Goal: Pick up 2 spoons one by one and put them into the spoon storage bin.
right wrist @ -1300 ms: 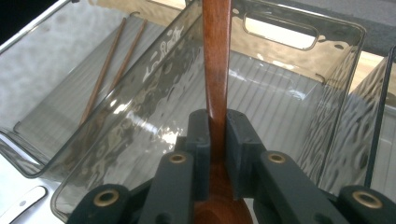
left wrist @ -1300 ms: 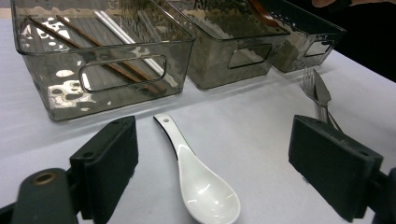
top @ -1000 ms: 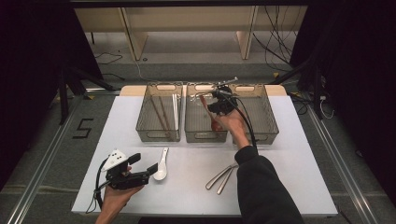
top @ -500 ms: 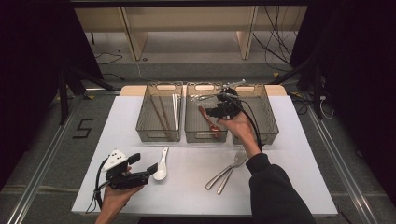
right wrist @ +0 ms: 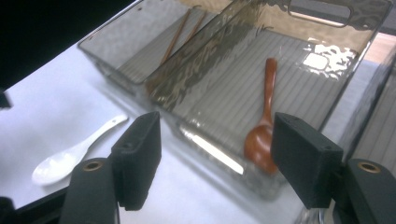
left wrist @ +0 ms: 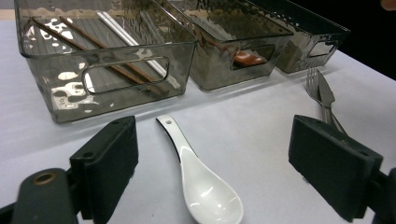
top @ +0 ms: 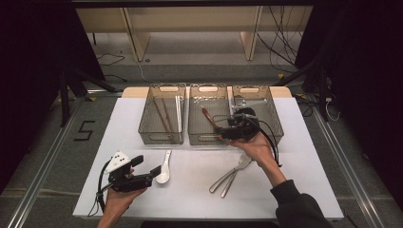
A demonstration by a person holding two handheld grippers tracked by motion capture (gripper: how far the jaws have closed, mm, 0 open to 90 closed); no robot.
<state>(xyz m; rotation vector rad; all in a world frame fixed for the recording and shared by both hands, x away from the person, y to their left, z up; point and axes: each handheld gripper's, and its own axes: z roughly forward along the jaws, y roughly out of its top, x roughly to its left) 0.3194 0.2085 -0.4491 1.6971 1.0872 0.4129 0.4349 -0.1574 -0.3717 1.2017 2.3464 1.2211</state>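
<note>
My left gripper (top: 148, 166) rests low at the table's front left, open, with a white ceramic spoon (top: 164, 168) (left wrist: 201, 186) lying on the table between and just ahead of its jaws. My right gripper (top: 222, 132) (right wrist: 217, 154) hovers over the near rim of the middle bin (top: 204, 138). Its jaws have just been opening and nothing is between them. A brown wooden spoon (top: 207, 118) (right wrist: 264, 135) lies on the floor of that bin, ahead of the right jaws.
Three smoked plastic bins stand in a row at the back. The left bin (top: 161, 137) holds chopsticks (left wrist: 107, 51). The right bin (top: 273, 118) holds metal cutlery. A fork and knife (top: 233, 173) (left wrist: 322, 95) lie crossed on the white table under the right forearm.
The right gripper has drawn back from over the middle bin toward the near side, and its jaws have spread wider. The left gripper has stayed put.
</note>
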